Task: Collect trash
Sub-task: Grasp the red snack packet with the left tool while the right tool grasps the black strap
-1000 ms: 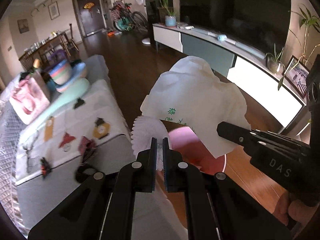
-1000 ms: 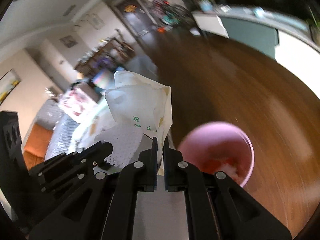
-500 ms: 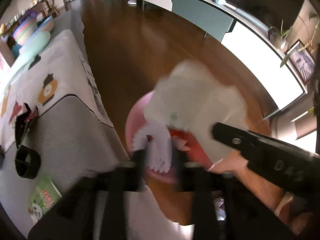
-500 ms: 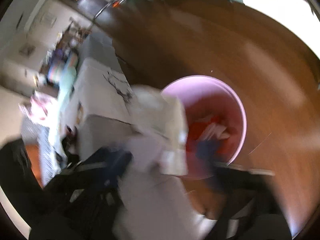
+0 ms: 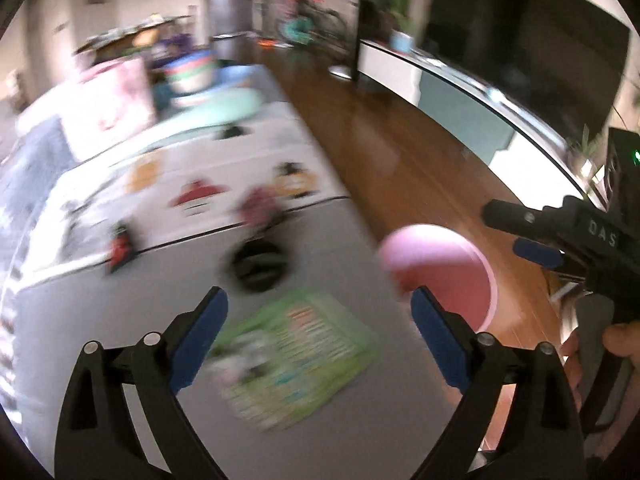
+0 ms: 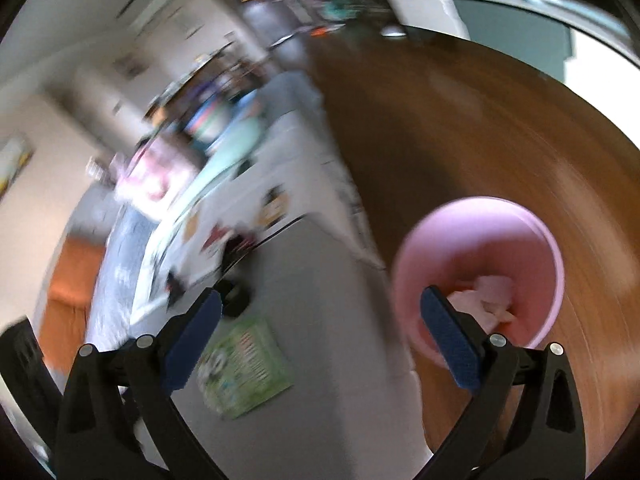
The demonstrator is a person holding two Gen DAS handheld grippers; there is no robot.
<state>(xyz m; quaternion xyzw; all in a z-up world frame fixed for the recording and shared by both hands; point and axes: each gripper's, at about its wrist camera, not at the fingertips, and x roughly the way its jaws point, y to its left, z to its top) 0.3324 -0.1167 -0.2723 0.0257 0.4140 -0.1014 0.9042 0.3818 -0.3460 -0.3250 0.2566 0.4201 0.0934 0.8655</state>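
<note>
Both of my grippers are spread wide with nothing between the blue pads. My left gripper (image 5: 318, 334) hangs over the grey table top (image 5: 328, 432), and directly between its fingers lies a flat green printed packet (image 5: 294, 356), blurred, its print unreadable. Just beyond the packet sits a round black ring-shaped object (image 5: 259, 266) on the same grey surface. Farther back a white cloth with cartoon patches (image 5: 208, 176) covers the table, and behind that are a pink bag (image 5: 116, 100) and a pale green curved thing (image 5: 224, 106), all smeared by motion.

The round pink plastic bin (image 6: 480, 276) stands on the brown wooden floor (image 6: 480, 128), just beside the table's edge. In the right wrist view my right gripper (image 6: 320, 340) straddles that edge: one finger over the table, the other finger (image 6: 450, 340) overlapping the bin's near rim. Inside the bin lies crumpled pale paper trash (image 6: 490, 300).

From the left wrist view the right gripper shows as a black body at the right side, above and beyond the bin, with a hand (image 5: 608, 344) on its grip. A long white and grey-green low cabinet (image 5: 460, 96) runs along the far side of the floor under a large dark screen (image 5: 528, 44)
</note>
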